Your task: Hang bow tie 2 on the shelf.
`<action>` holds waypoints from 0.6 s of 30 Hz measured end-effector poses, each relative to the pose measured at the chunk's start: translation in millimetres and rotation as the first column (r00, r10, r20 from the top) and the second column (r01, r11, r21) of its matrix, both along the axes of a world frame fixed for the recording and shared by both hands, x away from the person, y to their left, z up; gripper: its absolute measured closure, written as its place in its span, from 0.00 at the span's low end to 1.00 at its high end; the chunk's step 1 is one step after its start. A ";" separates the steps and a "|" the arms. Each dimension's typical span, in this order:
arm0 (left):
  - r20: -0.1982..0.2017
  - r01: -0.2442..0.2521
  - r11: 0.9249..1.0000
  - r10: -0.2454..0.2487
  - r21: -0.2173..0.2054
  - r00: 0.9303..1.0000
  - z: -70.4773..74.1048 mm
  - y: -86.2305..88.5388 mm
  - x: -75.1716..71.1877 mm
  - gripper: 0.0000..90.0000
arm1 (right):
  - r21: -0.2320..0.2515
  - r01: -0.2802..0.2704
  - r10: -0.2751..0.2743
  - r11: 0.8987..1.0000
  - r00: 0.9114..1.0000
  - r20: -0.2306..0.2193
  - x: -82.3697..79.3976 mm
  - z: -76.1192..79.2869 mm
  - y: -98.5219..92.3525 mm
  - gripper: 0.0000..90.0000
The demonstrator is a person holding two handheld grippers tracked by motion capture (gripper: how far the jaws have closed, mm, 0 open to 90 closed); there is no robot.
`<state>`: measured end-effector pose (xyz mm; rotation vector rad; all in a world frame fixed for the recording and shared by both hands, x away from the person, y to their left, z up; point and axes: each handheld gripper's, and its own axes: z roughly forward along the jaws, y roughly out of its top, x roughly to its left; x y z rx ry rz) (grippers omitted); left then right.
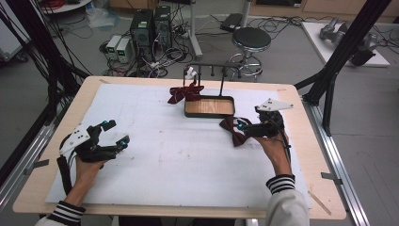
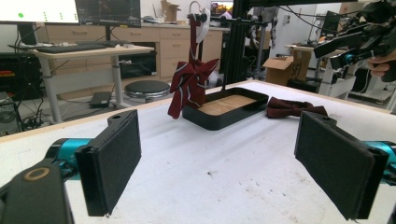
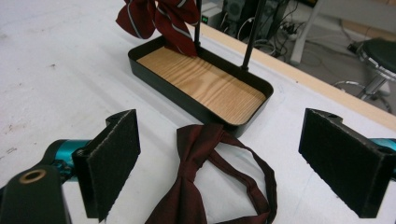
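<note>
My right gripper hangs wide open over the dark maroon fabric bow tie, which lies flat on the white table sheet at right of centre in the high view, just touching the near rim of the black metal tray with a wooden floor. A striped maroon bow hangs from the tray's stand at upper centre. My left gripper rests open at lower left, holding nothing. I can read no writing.

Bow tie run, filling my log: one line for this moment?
right gripper: open over bow tie | left gripper: open, idle | tray: empty
</note>
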<state>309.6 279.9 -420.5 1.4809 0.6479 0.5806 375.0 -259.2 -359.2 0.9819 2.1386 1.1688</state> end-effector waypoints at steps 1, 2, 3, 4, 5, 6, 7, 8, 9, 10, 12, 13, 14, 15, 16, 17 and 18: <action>0.000 0.000 1.000 0.000 0.000 1.000 0.0 0.0 0.0 0.17 | 0.002 -0.002 0.002 1.000 1.000 -0.008 1.9 -0.3 0.0 0.13; 0.000 0.002 1.000 -0.002 0.000 1.000 0.0 -0.2 0.0 0.17 | 0.000 -0.002 0.002 1.000 1.000 -0.015 3.5 -0.7 -0.4 0.13; 0.000 0.001 1.000 -0.001 0.000 1.000 -0.1 -0.3 -0.1 0.17 | -0.002 -0.001 0.001 1.000 1.000 -0.028 6.0 -1.7 -0.7 0.13; 0.000 0.001 1.000 -0.001 0.000 1.000 -0.1 -0.3 0.0 0.17 | -0.002 0.000 0.000 1.000 0.999 -0.037 7.4 -2.4 -0.6 0.13; -0.001 0.003 1.000 -0.003 0.000 1.000 0.0 0.0 0.0 0.17 | -0.004 0.000 0.000 1.000 0.999 -0.047 9.0 -3.3 -0.2 0.13; -0.001 0.004 1.000 -0.004 0.000 1.000 0.0 0.2 0.1 0.17 | -0.011 0.001 -0.002 1.000 0.998 -0.055 10.7 -4.0 0.5 0.13; -0.001 0.004 1.000 -0.005 -0.001 1.000 0.0 0.3 0.1 0.17 | -0.023 -0.003 0.002 1.000 0.998 -0.059 12.3 -4.0 1.6 0.13; -0.001 0.002 1.000 -0.002 -0.004 1.000 0.0 0.4 0.1 0.17 | -0.032 -0.009 0.007 0.999 0.998 -0.069 13.5 -3.5 3.3 0.13; -0.001 0.002 1.000 -0.002 -0.003 1.000 0.0 0.4 0.2 0.17 | -0.044 -0.014 0.011 0.999 0.997 -0.072 15.7 -2.4 5.1 0.13; -0.004 0.003 1.000 -0.003 -0.001 1.000 -0.1 0.5 0.2 0.17 | -0.052 -0.017 0.013 0.998 0.997 -0.081 17.7 -1.3 6.1 0.13; -0.006 0.006 1.000 -0.006 0.002 1.000 -0.3 0.2 0.3 0.17 | -0.057 -0.015 0.010 0.998 0.996 -0.093 21.1 -0.2 7.5 0.13; -0.006 0.006 1.000 -0.006 0.002 1.000 -0.3 0.2 0.3 0.17 | -0.059 -0.013 0.006 0.998 0.995 -0.103 23.2 -0.1 8.3 0.13; -0.005 0.008 1.000 -0.008 0.000 1.000 -0.4 -0.3 0.6 0.17 | -0.066 -0.011 0.004 0.998 0.994 -0.106 24.7 -0.6 9.1 0.13; -0.005 0.007 1.000 -0.007 0.004 1.000 -0.4 -0.3 0.6 0.17 | -0.071 -0.010 0.002 0.997 0.993 -0.119 26.4 -2.0 10.3 0.13; -0.007 0.008 1.000 -0.008 0.003 1.000 -0.6 -0.4 0.6 0.17 | -0.078 -0.012 0.002 0.997 0.992 -0.126 27.4 -3.1 10.9 0.13; -0.008 0.009 1.000 -0.009 0.002 1.000 -0.6 -0.4 0.6 0.17 | -0.083 -0.011 -0.001 0.996 0.990 -0.144 28.6 -5.4 12.5 0.13; -0.008 0.009 1.000 -0.009 0.002 1.000 -0.5 -0.4 0.5 0.17 | -0.091 -0.011 -0.003 0.996 0.989 -0.150 29.6 -6.8 13.2 0.13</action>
